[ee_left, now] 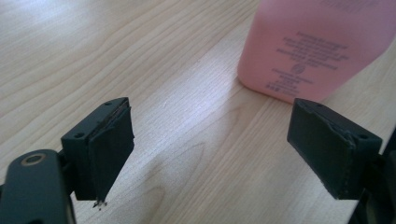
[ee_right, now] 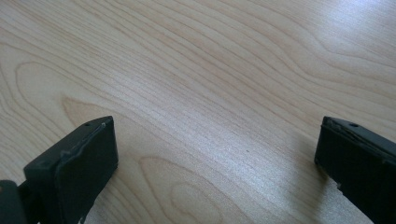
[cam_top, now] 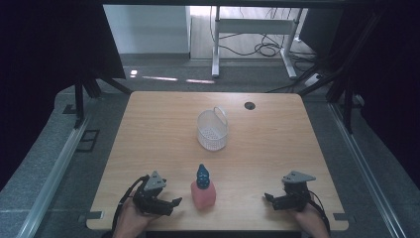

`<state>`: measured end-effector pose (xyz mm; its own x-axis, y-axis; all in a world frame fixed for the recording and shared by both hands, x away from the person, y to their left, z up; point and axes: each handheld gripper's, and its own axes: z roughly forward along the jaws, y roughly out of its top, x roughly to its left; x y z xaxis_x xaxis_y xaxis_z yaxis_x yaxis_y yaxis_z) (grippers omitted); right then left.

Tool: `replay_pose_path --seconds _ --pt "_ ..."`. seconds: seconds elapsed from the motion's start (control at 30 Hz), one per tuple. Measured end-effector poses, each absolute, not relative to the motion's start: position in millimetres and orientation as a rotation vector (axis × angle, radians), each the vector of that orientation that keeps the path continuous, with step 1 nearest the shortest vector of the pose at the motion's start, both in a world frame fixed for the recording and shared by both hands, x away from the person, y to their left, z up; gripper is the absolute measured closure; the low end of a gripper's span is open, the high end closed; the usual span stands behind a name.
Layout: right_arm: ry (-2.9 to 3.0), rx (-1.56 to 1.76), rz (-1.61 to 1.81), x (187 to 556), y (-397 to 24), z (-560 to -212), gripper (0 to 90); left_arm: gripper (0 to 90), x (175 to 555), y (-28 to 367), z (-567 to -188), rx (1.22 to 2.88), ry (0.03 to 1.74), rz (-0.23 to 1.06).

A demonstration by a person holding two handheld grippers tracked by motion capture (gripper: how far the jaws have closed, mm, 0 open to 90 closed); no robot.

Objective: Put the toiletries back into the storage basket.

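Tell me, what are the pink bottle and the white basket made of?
The pink bottle looks like smooth, slightly see-through plastic, faintly glossy with printed text. The white basket seems moulded plastic too, judging by its even holes and thin handle. The table shows pale wood grain, possibly laminate.

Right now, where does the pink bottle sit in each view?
High view: pink bottle stands at the table's near edge, between the two grippers.
Left gripper view: upper right, beyond the open jaws.
Right gripper view: bare wood between the jaws.
Shared landmark: the wooden tabletop.
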<state>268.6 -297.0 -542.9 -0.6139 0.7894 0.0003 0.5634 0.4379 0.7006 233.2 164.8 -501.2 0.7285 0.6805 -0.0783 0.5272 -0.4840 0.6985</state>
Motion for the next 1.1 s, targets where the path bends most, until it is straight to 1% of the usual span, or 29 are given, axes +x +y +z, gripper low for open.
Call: replay_pose_path --seconds 0.2,0.57,0.77,0.97,1.1 --pt "2.367 1.158 0.968 268.6 -297.0 -542.9 0.0 16.9 231.7 164.8 -493.0 2.177 0.885 0.248" --pt "2.367 1.158 0.968 268.6 -297.0 -542.9 0.0 18.1 228.0 155.5 -478.0 2.165 0.82 0.22" --pt "2.367 1.159 0.968 268.6 -297.0 -542.9 0.0 20.8 227.7 147.9 -469.3 2.155 0.794 0.188" --pt "2.368 1.158 0.968 268.6 -297.0 -542.9 0.0 24.0 228.2 140.9 -458.0 2.159 0.757 0.199" --pt "2.367 1.158 0.968 268.6 -297.0 -542.9 0.0 23.2 229.6 135.0 -450.5 2.163 0.719 0.181"
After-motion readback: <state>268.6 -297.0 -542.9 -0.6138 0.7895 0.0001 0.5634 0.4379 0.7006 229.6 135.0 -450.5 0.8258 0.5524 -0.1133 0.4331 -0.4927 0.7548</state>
